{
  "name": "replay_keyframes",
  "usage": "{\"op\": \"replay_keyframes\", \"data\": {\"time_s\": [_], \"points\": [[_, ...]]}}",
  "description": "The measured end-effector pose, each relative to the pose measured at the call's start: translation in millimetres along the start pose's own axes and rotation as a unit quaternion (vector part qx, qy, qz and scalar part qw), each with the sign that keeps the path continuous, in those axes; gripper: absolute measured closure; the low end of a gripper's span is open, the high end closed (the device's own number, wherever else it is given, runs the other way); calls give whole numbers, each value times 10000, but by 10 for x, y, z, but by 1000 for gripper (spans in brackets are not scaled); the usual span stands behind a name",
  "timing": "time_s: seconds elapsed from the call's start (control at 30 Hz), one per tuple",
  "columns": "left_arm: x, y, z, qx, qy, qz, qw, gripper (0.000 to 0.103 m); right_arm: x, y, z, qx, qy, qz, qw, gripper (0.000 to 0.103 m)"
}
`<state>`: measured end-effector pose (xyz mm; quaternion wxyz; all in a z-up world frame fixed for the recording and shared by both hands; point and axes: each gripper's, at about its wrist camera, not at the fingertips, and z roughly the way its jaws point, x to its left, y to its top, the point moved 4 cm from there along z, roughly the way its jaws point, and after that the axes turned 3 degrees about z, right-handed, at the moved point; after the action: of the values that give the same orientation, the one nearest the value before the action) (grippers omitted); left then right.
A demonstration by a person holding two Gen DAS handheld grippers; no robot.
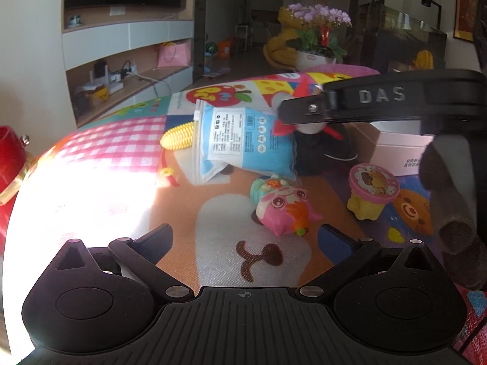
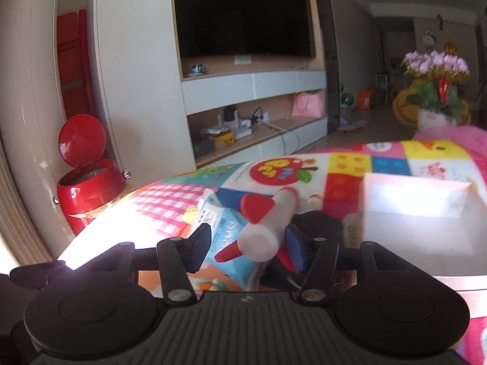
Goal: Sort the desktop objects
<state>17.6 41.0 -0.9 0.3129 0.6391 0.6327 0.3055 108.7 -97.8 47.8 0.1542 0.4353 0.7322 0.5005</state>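
My left gripper (image 1: 243, 237) is open and empty above the colourful play mat (image 1: 127, 140). A pink pig squishy toy (image 1: 284, 210) lies just ahead between its fingers. A yellow-and-pink cupcake toy (image 1: 371, 190) stands to its right. A blue-and-white pouch (image 1: 243, 140) lies farther off with a toy corn cob (image 1: 179, 137) beside it. My right gripper (image 2: 246, 246) is open around a white toy rocket with red fins (image 2: 268, 222); the rocket rests against its right finger (image 2: 296, 251). In the left wrist view the right gripper (image 1: 350, 106) reaches in from the right.
A pink open box (image 2: 417, 210) stands at the right on the mat, also in the left wrist view (image 1: 398, 149). A black object (image 2: 316, 222) lies beside the rocket. A red lidded bin (image 2: 88, 179) stands off the mat at left. TV cabinet and flowers are behind.
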Motion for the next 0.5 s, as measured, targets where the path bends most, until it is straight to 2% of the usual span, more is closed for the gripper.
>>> {"op": "replay_keyframes", "data": {"time_s": [0.13,0.2,0.27,0.37,0.5], "points": [[26,-64,-27,63,-64,92,9999,0,311,-65,247,321,816,31,9961,53],[38,-85,-22,88,-88,117,9999,0,453,-106,202,245,910,-283,9951,53],[33,-73,-9,57,-134,66,9999,0,443,-134,96,257,937,-327,9947,53],[6,38,-22,-181,-199,-30,9996,0,258,-203,-194,175,674,-291,9971,52],[-113,368,1,-669,-158,243,9973,0,-115,-343,-596,-33,-165,-269,9995,46]]}}
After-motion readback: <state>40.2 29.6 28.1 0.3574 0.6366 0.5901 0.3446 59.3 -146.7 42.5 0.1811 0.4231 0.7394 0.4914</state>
